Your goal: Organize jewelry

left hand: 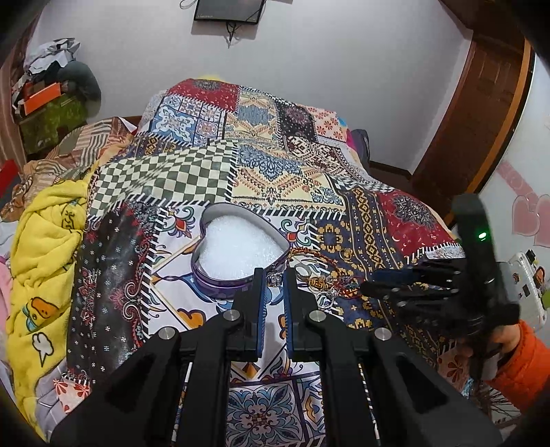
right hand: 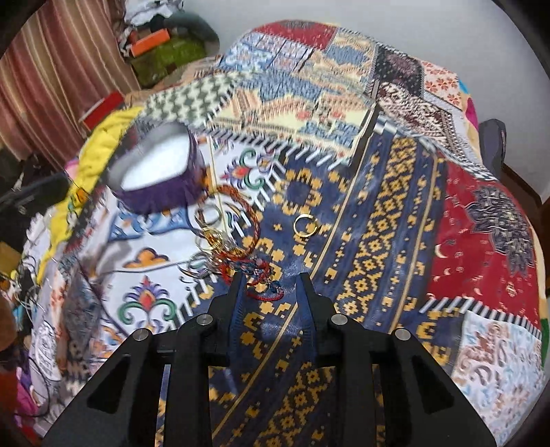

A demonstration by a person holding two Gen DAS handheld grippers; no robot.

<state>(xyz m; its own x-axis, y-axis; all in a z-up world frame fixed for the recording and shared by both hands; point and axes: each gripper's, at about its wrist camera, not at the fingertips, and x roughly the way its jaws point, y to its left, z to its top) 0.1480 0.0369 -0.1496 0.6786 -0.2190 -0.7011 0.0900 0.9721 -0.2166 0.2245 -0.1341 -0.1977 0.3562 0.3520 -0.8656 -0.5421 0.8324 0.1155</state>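
The left gripper (left hand: 275, 275) hovers low over a patchwork quilt (left hand: 282, 172), its two blue-padded fingers (left hand: 258, 309) set a narrow gap apart. A small silvery piece shows between the tips, but whether it is pinched cannot be told. Just beyond the tips sits a heart-shaped purple box (left hand: 220, 285), lid off and lined with white padding. Right of the box lies a tangle of jewelry (left hand: 321, 280): a braided red-and-gold cord bracelet, rings and small charms. Further right of the box, the right gripper (left hand: 374, 287) reaches toward the tangle, held by a hand (left hand: 507, 338) in an orange sleeve (left hand: 526, 364).

In the right wrist view, the right gripper (right hand: 270, 278) has its fingers wide apart and holds nothing. Red cord and blue beads from the tangle (right hand: 247, 261) lie at its tips. A gold ring (right hand: 305, 225) rests alone on the quilt's (right hand: 378, 213) blue-and-yellow patch, well right of the box (right hand: 160, 172) and apart from the tangle. Left of the box, a yellow blanket (left hand: 44, 247) bunches up. Far beyond the box, a dark screen (left hand: 228, 10) hangs on the white wall.
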